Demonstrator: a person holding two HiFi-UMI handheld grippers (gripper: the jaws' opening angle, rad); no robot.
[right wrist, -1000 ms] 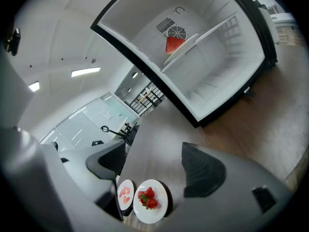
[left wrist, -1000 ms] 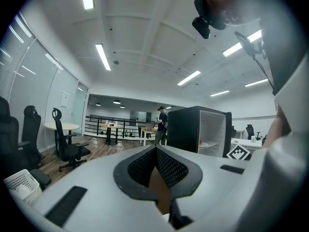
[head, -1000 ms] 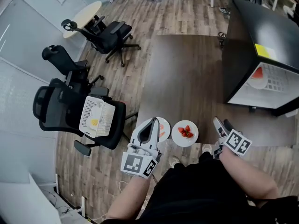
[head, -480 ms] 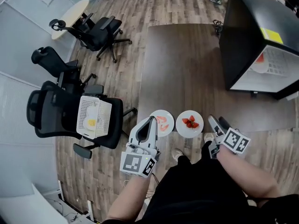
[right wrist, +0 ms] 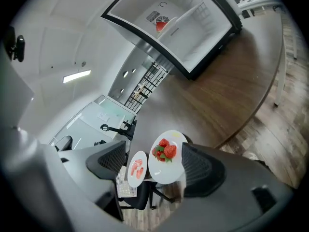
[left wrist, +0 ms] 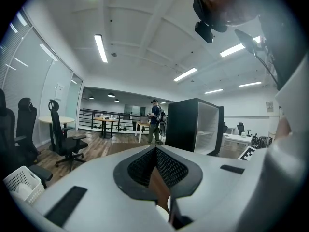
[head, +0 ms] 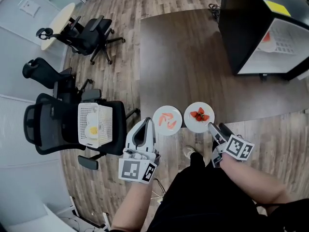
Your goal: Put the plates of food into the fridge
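Two white plates sit at the near edge of the dark table: one with shrimp, one with strawberries. My left gripper is shut and empty, its tip just left of the shrimp plate. My right gripper is open, with its tips at the near right rim of the strawberry plate. In the right gripper view that plate lies between the spread jaws, and the shrimp plate is to its left. The black fridge stands open at the table's far right with a plate inside.
A black office chair carrying a white basket stands left of the table, close to my left gripper. More chairs and a round table are farther left. A person stands far behind the fridge.
The table edge and both plates have come nearer to me. My right gripper's tips have reached the strawberry plate's rim, and my left gripper's tip is now beside the shrimp plate.
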